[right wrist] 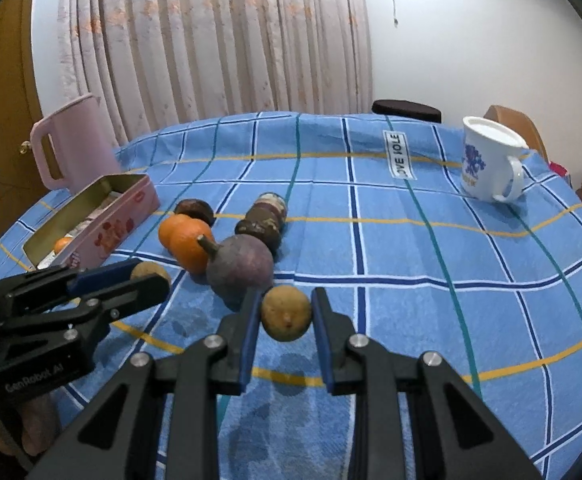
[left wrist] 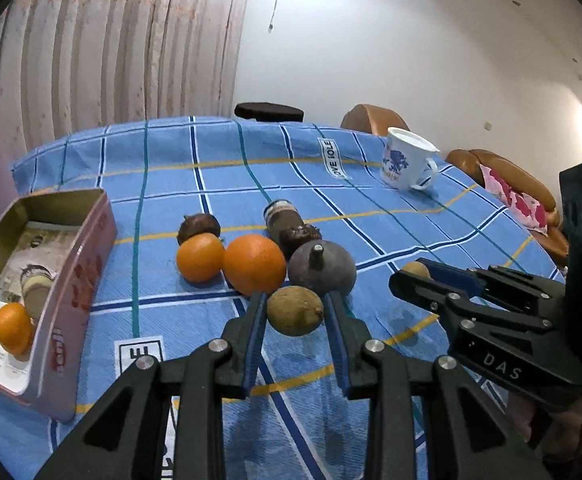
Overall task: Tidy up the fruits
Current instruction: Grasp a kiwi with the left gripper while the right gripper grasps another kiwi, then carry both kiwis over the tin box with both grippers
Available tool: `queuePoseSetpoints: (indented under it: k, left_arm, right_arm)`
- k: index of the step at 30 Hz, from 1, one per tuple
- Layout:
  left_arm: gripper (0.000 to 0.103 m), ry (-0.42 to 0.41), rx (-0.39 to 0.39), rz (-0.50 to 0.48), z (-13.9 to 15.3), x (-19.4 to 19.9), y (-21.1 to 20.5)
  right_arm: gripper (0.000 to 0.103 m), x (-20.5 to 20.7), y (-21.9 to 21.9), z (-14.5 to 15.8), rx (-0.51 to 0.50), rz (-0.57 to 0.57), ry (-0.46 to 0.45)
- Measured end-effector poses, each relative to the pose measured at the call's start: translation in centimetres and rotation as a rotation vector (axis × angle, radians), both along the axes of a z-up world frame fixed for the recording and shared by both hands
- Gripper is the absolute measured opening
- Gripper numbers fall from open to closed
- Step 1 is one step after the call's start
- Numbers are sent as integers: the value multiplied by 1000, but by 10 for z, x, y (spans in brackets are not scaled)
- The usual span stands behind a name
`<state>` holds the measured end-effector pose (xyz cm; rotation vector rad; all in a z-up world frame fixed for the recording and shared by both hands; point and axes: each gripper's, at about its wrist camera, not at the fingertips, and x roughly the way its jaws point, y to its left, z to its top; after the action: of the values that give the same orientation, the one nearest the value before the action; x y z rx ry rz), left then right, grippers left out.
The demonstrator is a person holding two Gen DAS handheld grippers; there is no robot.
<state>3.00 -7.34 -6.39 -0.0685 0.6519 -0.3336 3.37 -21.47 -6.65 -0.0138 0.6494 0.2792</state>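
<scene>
A: Both grippers loaded. Left gripper (left wrist: 295, 312) has its jaws pinching a small tan-brown fruit (left wrist: 295, 310), clear of the cloth, shadow below it. Right gripper (right wrist: 286, 314) pinches a second small brown fruit (right wrist: 286, 313) the same way.

B: Where is the rest?

A: On the table (left wrist: 371, 208), in a cluster just ahead of the jaws: two oranges (left wrist: 254, 264) touching each other, a purple fruit with a stem (left wrist: 322, 268) beside them, darker brown pieces behind. The pink tin (left wrist: 71, 280) sits to the left; it already contains one orange (left wrist: 13, 328) and a brownish item I cannot identify.

B: Step?

A: Judged: carry phase, each gripper between pickup and drop-off. The tin is the likely destination.

B: Next move needs?

A: Left swings across over the tin wall, lowers into the free floor area, then releases. Right must wait or follow behind; the grippers are close together and could collide. White mug (right wrist: 487, 160) and pink jug (right wrist: 71, 140) are well apart from the path.
</scene>
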Motion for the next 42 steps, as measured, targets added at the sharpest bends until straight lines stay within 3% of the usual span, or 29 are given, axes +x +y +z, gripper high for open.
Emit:
queuePoseSetpoints:
  k: [42]
  left_arm:
    - [31,-173,63,93,15,-23,9]
  right_arm:
    - [29,-31,3,15,-5,8,-185]
